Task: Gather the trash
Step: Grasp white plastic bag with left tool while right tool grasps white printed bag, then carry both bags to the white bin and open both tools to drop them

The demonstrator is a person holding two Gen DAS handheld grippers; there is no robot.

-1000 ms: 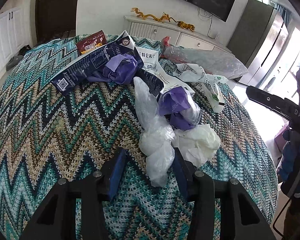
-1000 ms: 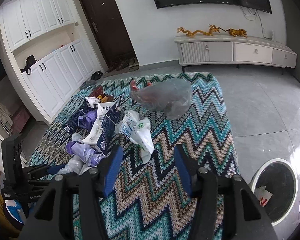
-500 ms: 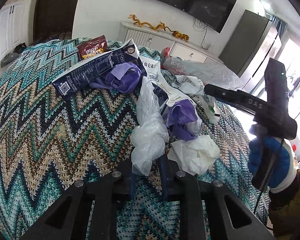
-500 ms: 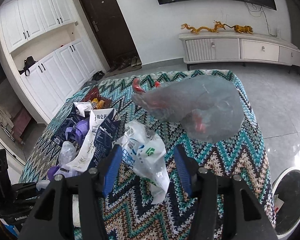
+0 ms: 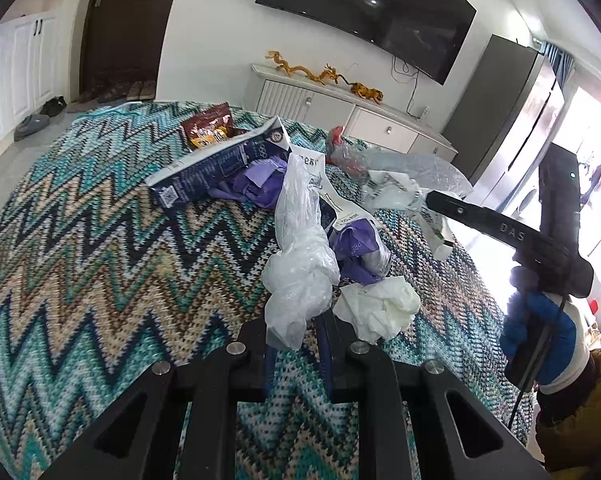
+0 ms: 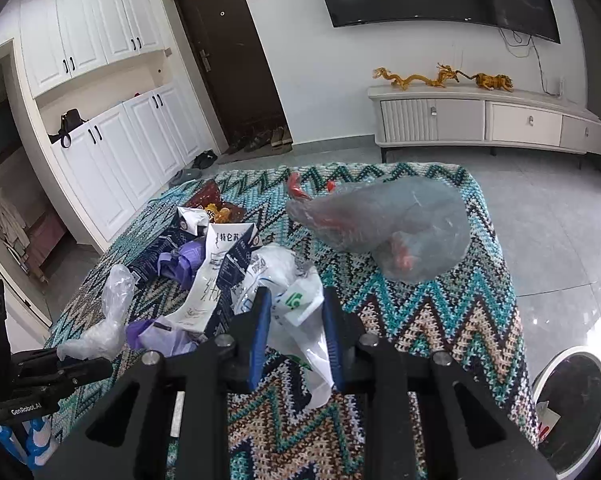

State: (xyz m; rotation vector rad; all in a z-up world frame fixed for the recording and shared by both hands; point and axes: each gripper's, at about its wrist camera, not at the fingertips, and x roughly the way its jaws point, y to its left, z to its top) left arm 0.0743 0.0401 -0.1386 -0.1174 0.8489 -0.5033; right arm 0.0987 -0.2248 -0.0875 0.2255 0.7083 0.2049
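Note:
My left gripper (image 5: 296, 344) is shut on a clear crumpled plastic bag (image 5: 300, 264) and holds it just above the zigzag cloth; the bag also shows in the right wrist view (image 6: 108, 312). My right gripper (image 6: 294, 336) has its jaws around a white printed plastic bag (image 6: 296, 312), partly closed, the bag between the pads. A trash bin (image 6: 572, 396) stands on the floor at the right. Other trash lies on the cloth: a white crumpled tissue (image 5: 380, 308), purple wrappers (image 5: 356, 248), a blue carton (image 5: 216, 168).
A grey translucent bag with red bits (image 6: 392, 224) lies at the cloth's far right. A brown snack packet (image 5: 208, 128) lies at the far end. The cloth-covered table (image 5: 80, 260) drops off at the right. A TV cabinet (image 6: 488, 120) stands against the wall.
My left gripper closed on the clear bag and lifted it. My right gripper moved forward onto the white printed bag and its jaws narrowed around it.

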